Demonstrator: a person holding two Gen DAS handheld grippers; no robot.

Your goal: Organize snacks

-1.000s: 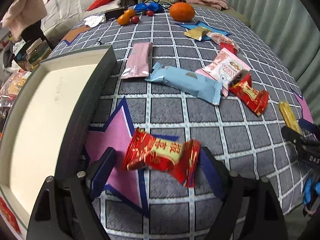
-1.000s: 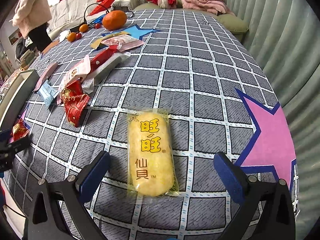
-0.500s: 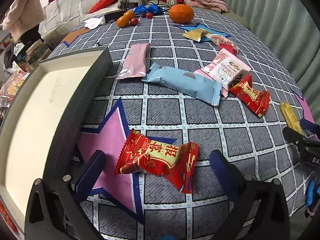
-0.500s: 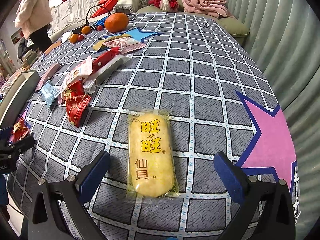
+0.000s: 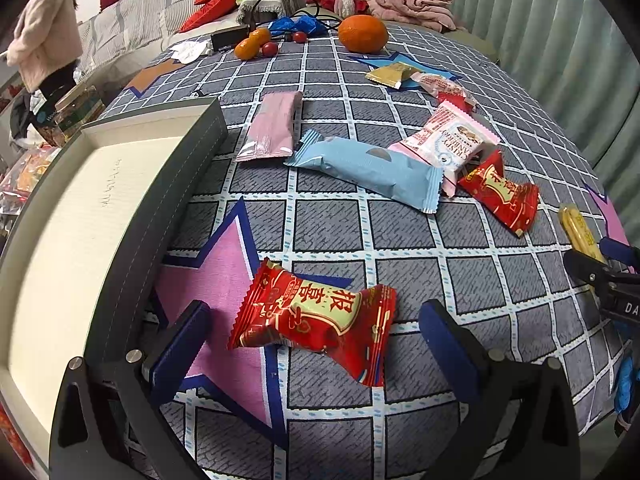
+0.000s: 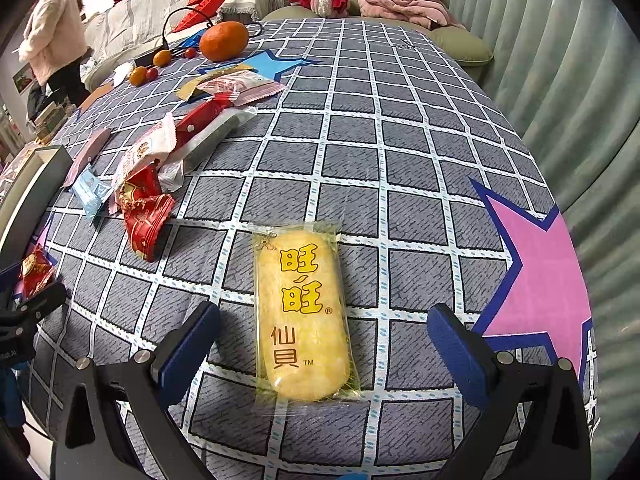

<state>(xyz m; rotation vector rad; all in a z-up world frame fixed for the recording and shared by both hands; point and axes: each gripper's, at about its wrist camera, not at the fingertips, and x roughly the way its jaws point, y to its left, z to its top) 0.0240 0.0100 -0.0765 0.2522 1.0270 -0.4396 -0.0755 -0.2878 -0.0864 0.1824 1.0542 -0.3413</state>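
A red snack packet (image 5: 316, 314) with gold lettering lies on the checked tablecloth between the wide-apart fingers of my left gripper (image 5: 312, 332), which is open and does not touch it. In the right wrist view a yellow rice-cracker packet (image 6: 302, 312) lies lengthwise between the fingers of my right gripper (image 6: 324, 340), also open with clear gaps on both sides. A grey box with a cream inside (image 5: 132, 216) stands just left of the red packet. More snacks lie further back: a light blue bar (image 5: 372, 170), a pink bar (image 5: 272, 128), a pink-and-white packet (image 5: 452, 140) and another red packet (image 5: 500, 194).
An orange (image 5: 363, 34), small fruits (image 5: 256, 44) and cables sit at the table's far side. A gold wrapper (image 5: 394, 73) and a pale pink wrapper (image 5: 440, 84) lie near a blue star. A person in a pink sweater (image 6: 52, 36) stands beyond the table at the left. The table edge drops off at the right.
The left gripper's fingers have spread wider away from the red packet, which now lies free on the cloth. The right gripper and the yellow packet have not moved.
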